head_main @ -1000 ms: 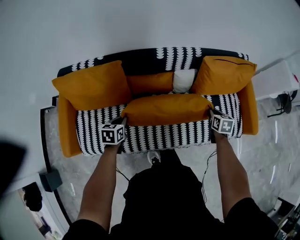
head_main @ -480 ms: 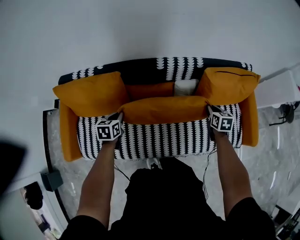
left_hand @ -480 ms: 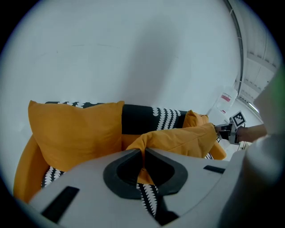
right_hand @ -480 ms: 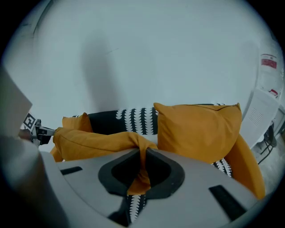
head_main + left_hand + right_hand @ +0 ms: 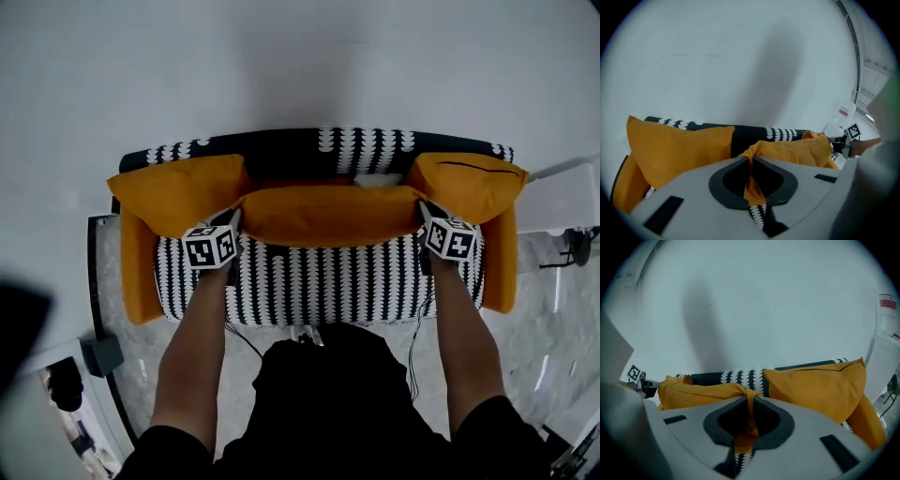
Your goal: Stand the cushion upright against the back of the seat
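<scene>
A long orange cushion (image 5: 328, 215) hangs between my two grippers above the striped seat (image 5: 328, 281) of a small sofa, close to the black-and-white backrest (image 5: 366, 145). My left gripper (image 5: 231, 225) is shut on the cushion's left corner, with a pinch of orange fabric (image 5: 751, 161) between its jaws. At the other end, my right gripper (image 5: 424, 215) is shut on the right corner (image 5: 749, 399) in the same way. The cushion (image 5: 797, 149) stretches away to the far gripper in the left gripper view, and in the right gripper view the cushion (image 5: 698, 392) does likewise.
Two large orange pillows lean at the sofa's ends, one on the left (image 5: 173, 192) and one on the right (image 5: 473, 183). A white cushion (image 5: 375, 180) peeks out behind the held one. Orange armrests (image 5: 136, 272) flank the seat. The wall lies behind the sofa.
Both grippers have carried the cushion away from the seat's front towards the backrest and a little upward. It now covers most of the white cushion.
</scene>
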Motion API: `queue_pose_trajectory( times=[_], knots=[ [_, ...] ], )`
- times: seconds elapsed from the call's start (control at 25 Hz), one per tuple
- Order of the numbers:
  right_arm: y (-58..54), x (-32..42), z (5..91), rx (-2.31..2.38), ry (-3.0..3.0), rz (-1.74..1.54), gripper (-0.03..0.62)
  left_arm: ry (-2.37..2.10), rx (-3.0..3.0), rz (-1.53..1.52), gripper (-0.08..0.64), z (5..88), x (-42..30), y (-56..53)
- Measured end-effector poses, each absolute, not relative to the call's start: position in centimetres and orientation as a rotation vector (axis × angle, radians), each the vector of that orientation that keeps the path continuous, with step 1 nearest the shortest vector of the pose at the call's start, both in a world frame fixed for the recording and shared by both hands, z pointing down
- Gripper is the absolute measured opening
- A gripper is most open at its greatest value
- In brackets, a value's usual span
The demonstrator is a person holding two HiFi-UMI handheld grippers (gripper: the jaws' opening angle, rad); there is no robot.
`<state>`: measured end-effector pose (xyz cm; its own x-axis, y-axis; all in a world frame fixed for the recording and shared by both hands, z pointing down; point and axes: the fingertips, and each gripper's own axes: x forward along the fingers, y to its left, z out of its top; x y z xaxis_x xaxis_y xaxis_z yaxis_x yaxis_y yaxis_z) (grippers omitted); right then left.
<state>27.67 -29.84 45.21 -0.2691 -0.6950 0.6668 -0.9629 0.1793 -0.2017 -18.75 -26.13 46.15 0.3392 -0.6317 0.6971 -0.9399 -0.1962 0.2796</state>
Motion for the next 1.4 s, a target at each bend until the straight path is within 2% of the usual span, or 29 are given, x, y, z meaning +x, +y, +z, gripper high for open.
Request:
queue_pose_trajectory(
  times=[0.4,0.64,0.88,1.08,1.24,1.4],
  knots=[
    [-36.4,26.3,42.2,1.620,-2.190,0.827,0.055,-1.492,1.977,0.471,0.031,43.4,-19.8,-31.7],
    [-38.6,24.5,45.9,1.545,-2.133,0.755,0.057,-1.528,1.837,0.545,0.031,48.7,-21.0,-31.7],
    [-39.8,25.9,50.8,1.519,-1.982,0.798,0.057,-1.494,1.862,0.566,0.031,50.5,-20.0,-34.1],
    [-40.8,26.4,50.8,1.534,-1.958,0.825,0.058,-1.505,1.832,0.558,0.031,51.1,-20.2,-36.3],
    [-39.4,27.1,47.6,1.662,-1.974,0.727,0.132,-1.499,1.830,0.545,0.031,51.9,-20.3,-36.2],
    [-36.6,24.1,45.0,1.638,-2.070,0.635,0.138,-1.510,1.826,0.548,0.031,52.0,-20.4,-36.0]
  ],
)
